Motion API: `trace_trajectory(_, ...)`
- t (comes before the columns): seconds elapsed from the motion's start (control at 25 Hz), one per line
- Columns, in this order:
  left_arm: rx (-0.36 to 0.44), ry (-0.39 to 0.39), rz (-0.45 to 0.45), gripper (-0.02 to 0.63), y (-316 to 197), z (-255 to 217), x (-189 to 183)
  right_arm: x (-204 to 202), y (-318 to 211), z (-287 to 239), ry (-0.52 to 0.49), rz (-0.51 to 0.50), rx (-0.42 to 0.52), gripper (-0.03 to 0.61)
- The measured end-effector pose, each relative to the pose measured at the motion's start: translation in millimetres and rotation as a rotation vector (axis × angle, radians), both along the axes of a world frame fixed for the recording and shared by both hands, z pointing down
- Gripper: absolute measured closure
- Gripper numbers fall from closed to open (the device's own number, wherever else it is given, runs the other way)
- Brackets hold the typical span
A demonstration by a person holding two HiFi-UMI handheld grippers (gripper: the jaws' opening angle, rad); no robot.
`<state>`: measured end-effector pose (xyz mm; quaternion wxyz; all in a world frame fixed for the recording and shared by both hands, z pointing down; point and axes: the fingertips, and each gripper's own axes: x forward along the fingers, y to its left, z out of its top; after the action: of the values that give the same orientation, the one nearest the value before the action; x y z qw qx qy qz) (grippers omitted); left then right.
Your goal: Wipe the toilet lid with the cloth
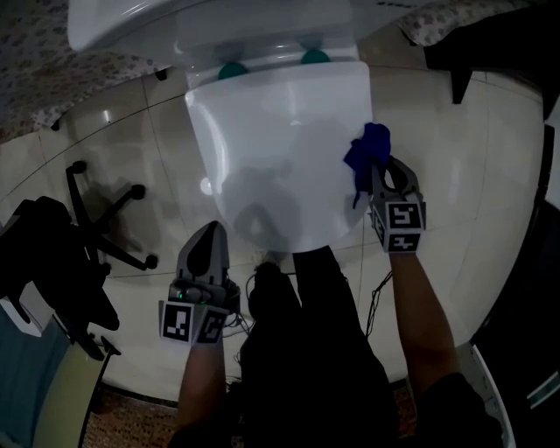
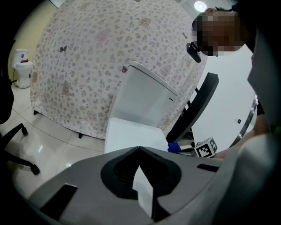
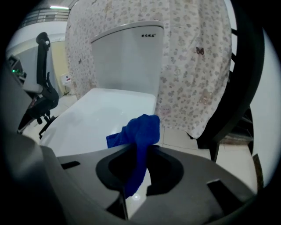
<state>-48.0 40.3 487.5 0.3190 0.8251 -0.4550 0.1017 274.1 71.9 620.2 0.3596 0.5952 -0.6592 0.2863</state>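
Closest in, the person's right forearm (image 1: 424, 315) leads to the right gripper (image 1: 378, 173), whose jaws are clamped on the blue cloth (image 1: 367, 150) at the right edge of the toilet lid (image 1: 280, 131). Beyond the jaw tips the cloth bunches up and points toward the tank (image 1: 219, 22), while a narrow tail trails back between the jaws. The closed lid's long axis runs from the tank to its rounded front. Just off the lid's front left, the left gripper (image 1: 213, 229) points toward it, its jaws together on nothing.
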Motion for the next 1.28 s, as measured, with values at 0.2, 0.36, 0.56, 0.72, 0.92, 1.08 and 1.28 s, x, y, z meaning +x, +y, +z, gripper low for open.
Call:
trace_trajectory(0.2, 0.025, 0.005, 0.027, 0.621, 12, 1, -3, -7, -10, -14, 0.054, -0.04, 0.054, 0.515)
trace_trajectory(0.36, 0.041, 0.014, -0.022, 0.621, 15, -1, -22, -72, -22, -55, -0.063, -0.092, 0.174, 0.515)
trace_trajectory(0.56, 0.023, 0.004, -0.093, 0.621, 27, -4, -51, -204, -12, -74, -0.286, -0.243, 0.17, 0.515)
trace_trajectory(0.72, 0.001, -0.003, -0.145, 0.621, 42, -6, -75, -296, 5, -67, -0.487, -0.197, 0.102, 0.515)
trace_trajectory(0.92, -0.018, -0.032, -0.191, 0.621, 63, 5, -103, -351, 44, -30, -0.524, -0.251, -0.049, 0.515)
trace_trajectory(1.08, -0.033, -0.02, -0.193, 0.621, 70, 12, -108, -337, 69, 1, -0.427, -0.307, -0.097, 0.515)
trace_trajectory(1.28, -0.04, -0.003, -0.171, 0.621, 65, 15, -95, -310, 80, 3, -0.379, -0.322, -0.062, 0.515)
